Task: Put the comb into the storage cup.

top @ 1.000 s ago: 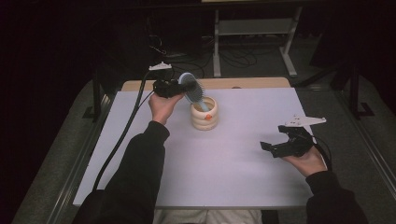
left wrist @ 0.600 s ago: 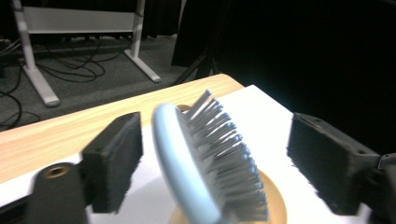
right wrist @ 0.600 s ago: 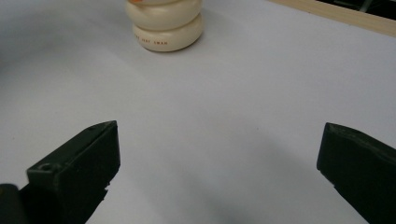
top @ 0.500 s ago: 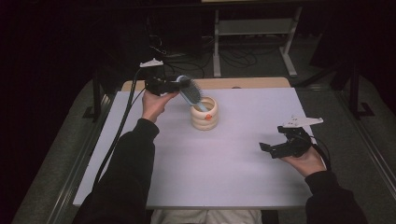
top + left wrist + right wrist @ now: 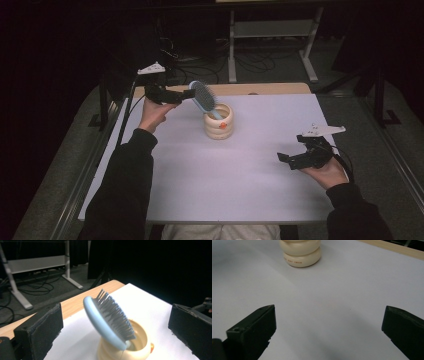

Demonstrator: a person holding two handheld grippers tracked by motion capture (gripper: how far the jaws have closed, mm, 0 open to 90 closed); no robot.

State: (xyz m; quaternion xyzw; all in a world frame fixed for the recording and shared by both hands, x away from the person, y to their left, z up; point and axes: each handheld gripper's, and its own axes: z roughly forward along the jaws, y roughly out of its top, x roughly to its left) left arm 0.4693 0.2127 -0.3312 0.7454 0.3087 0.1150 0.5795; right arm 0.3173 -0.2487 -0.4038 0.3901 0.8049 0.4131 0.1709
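High view, left tool [image 5: 191, 93]: wide, just opened, nothing between pads
Right tool [image 5: 286, 161]: wide, empty
Hairbrush [image 5: 203, 96]: leaning handle-down in ridged cream holder [image 5: 219, 125], just ahead of left tool
Risk: top-heavy; may tip holder if clipped by withdrawing pad

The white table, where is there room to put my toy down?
The white table is bare between the cream cup and the person's body, and between the cup and the right gripper. It is crowded at the far left, where the hairbrush leans by the left gripper.
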